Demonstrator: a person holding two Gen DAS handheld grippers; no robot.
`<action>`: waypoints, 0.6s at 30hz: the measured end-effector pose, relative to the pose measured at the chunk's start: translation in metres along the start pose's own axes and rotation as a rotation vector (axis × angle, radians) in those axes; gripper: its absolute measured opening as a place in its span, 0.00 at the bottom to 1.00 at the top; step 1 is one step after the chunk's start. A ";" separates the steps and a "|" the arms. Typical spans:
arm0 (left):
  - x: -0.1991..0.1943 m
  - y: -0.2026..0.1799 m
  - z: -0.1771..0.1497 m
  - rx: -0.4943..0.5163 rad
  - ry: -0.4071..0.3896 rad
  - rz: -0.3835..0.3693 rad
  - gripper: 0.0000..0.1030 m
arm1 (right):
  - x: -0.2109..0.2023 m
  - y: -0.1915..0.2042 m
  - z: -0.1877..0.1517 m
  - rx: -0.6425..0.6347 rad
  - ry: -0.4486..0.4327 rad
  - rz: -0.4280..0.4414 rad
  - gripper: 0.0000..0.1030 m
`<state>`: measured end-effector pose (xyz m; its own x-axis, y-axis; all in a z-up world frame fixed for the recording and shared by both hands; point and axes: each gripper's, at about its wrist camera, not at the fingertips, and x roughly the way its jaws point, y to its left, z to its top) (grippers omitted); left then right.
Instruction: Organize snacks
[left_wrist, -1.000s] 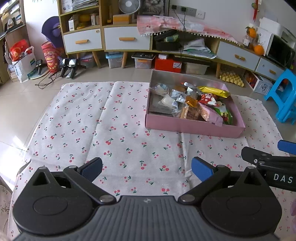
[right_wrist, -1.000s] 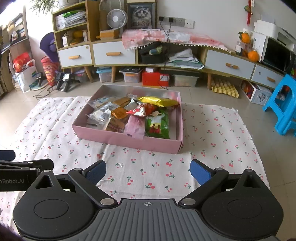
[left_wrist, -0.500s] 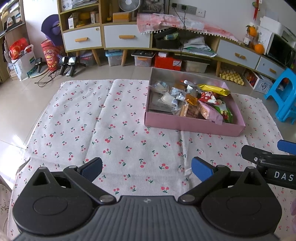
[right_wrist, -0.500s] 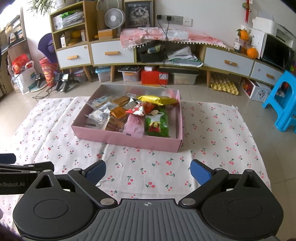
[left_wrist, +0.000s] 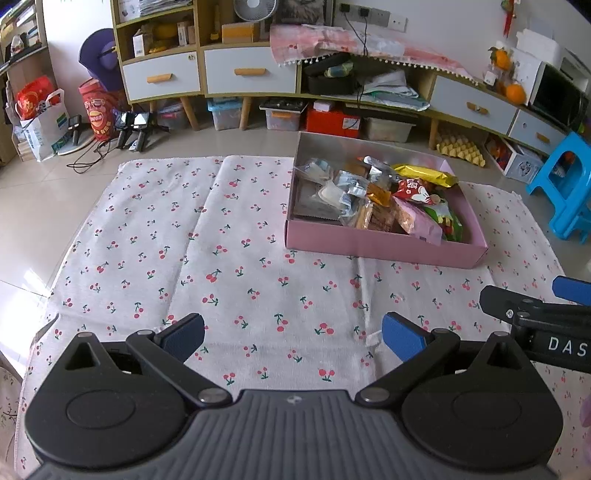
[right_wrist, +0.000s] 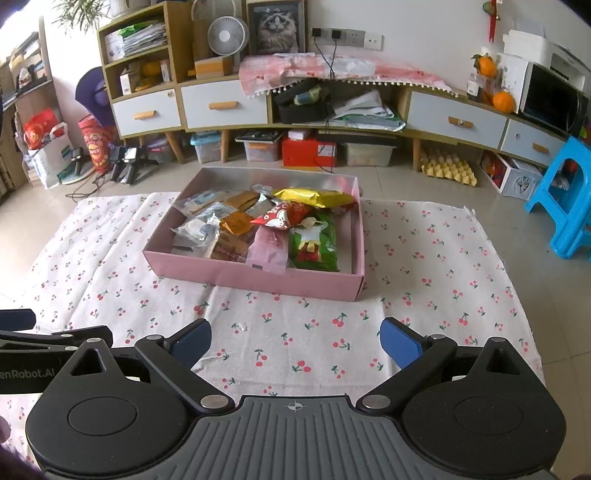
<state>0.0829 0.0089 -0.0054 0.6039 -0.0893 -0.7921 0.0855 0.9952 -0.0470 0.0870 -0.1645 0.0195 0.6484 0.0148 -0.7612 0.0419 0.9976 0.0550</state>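
Pink box (right_wrist: 255, 275) of snacks (right_wrist: 273, 225) on cherry cloth (left_wrist: 221, 258), both tools wide open, empty (cat picture (right_wrist: 277, 27) in right view only)

White letters "DAS" are showing on the black body of the right tongs (left_wrist: 554, 317), cut off at the frame edge. "enRobot.AI" is reading along the left tongs (right_wrist: 33, 354) body. The snack packet print is staying too small to read.

Cherry-print cloth (right_wrist: 424, 266) on tiled floor (right_wrist: 436, 188), pink box (right_wrist: 258, 275) atop.
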 end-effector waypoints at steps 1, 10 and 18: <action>0.000 0.000 0.000 -0.001 0.000 0.000 1.00 | 0.000 0.000 0.000 0.001 0.001 0.001 0.96; 0.000 0.000 0.000 0.000 0.001 0.000 0.99 | 0.000 0.001 0.000 0.003 0.005 0.003 0.96; 0.000 0.000 -0.001 0.001 0.003 0.003 1.00 | 0.000 0.000 0.000 0.002 0.004 0.003 0.96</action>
<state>0.0825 0.0091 -0.0060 0.6013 -0.0865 -0.7943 0.0847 0.9954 -0.0442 0.0874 -0.1640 0.0197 0.6453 0.0181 -0.7637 0.0413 0.9974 0.0586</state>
